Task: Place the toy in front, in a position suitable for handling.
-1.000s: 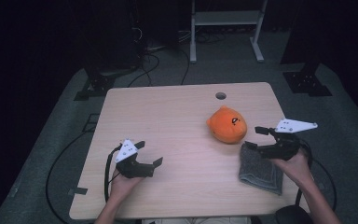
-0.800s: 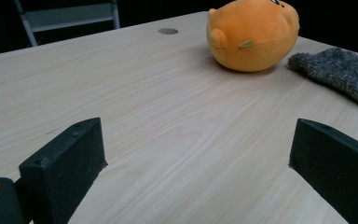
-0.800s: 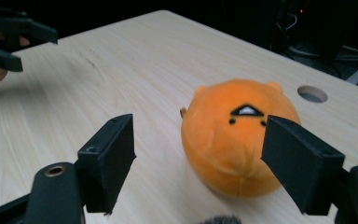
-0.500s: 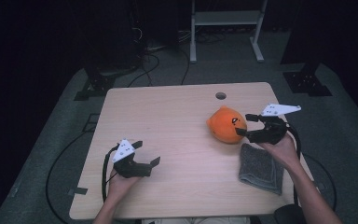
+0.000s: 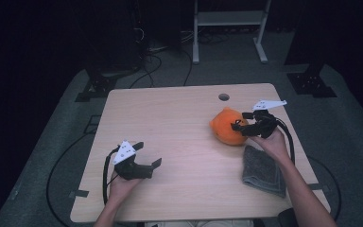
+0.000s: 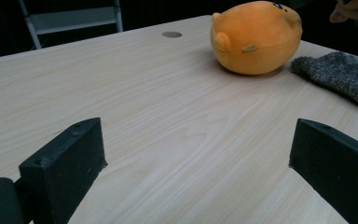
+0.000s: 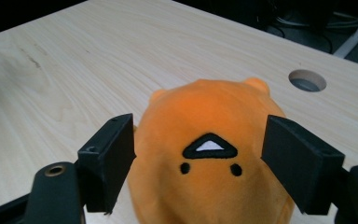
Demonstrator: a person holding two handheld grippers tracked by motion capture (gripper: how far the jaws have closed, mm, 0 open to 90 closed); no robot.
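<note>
right hand-held gripper (image 5: 240, 124): jaws wide, straddling the orange plush toy (image 5: 228, 126) from its right side, not yet closed | toy: right half of table (image 5: 170, 118), just beyond grey cloth (image 5: 263, 170) | left hand-held gripper (image 5: 152, 166): wide, empty, well apart | nearer: right

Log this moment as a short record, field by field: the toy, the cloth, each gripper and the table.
toy: orange plush toy, round, on the right part of the table, stitched face towards the right gripper
cloth: grey towel, folded, lying flat nearer the person than the toy
right gripper: right gripper, open, jaws either side of the toy's top, not closed on it
left gripper: left gripper, open, holding nothing, low over bare wood at the left
table: light wooden table, round cable hole near the far edge
</note>
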